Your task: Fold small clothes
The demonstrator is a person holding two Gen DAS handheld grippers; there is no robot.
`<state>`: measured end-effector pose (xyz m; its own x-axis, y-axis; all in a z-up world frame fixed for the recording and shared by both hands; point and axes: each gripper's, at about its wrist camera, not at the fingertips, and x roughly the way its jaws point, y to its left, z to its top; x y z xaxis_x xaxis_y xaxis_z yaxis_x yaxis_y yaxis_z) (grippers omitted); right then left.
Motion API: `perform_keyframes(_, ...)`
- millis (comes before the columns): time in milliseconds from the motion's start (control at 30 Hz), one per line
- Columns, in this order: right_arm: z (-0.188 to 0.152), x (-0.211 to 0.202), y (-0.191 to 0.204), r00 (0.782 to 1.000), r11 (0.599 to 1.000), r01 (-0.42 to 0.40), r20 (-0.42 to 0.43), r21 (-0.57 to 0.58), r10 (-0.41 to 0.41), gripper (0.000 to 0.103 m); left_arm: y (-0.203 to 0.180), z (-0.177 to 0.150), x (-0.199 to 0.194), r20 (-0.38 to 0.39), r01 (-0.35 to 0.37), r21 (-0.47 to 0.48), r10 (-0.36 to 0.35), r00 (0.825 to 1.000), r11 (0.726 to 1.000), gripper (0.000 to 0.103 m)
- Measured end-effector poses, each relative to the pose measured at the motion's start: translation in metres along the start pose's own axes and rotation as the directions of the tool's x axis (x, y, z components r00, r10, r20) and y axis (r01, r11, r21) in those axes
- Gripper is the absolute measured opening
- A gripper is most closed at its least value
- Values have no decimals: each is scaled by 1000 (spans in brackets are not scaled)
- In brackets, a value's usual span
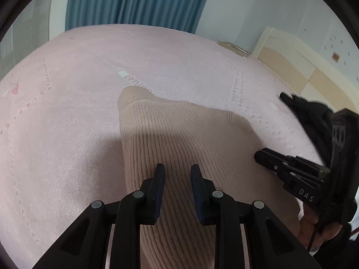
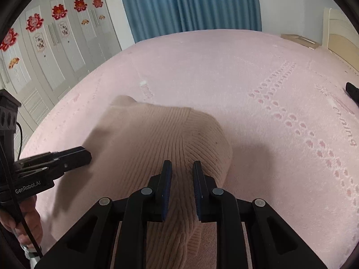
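Note:
A beige ribbed knit garment [image 1: 179, 134] lies on the pink bed [image 1: 78, 78]; it also shows in the right wrist view [image 2: 145, 139]. My left gripper [image 1: 177, 170] hovers over the garment's near left part, jaws a little apart with knit between them. My right gripper [image 2: 182, 167] stands the same way over the near right part, jaws a little apart with a raised ridge of knit between them. Each gripper shows from the side in the other view, at the garment's edge: the right one [image 1: 260, 155], the left one [image 2: 87, 155].
A black garment [image 1: 309, 112] lies on the bed at the right, its tip showing in the right wrist view [image 2: 352, 92]. A cream headboard [image 1: 298, 60] stands to the right, blue curtains [image 2: 190, 6] behind, white wardrobe doors [image 2: 44, 49] at the left.

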<state>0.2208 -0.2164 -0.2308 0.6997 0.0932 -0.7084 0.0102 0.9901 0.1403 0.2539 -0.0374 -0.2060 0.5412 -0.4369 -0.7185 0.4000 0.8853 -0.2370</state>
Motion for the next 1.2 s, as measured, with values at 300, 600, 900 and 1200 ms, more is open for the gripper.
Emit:
perform_keyframes(300, -12, 11, -5, 999, 999, 41, -7, 1, -41, 26, -17, -10, 5, 48, -88, 100, 83, 995, 991, 23)
perform_keyframes(600, -17, 14, -3, 998, 998, 59, 13, -14, -59, 27, -18, -16, 7, 92, -90, 97, 81, 992, 991, 23)
perform_keyframes(900, -16, 17, -10, 1000, 999, 28, -2, 25, -28, 27, -14, -20, 5, 96, -85, 95, 76, 992, 992, 23)
perform_keyframes(1200, -16, 18, -14, 1000, 999, 11, -10, 52, -10, 28, -10, -21, 4, 95, -72, 87, 64, 993, 994, 23)
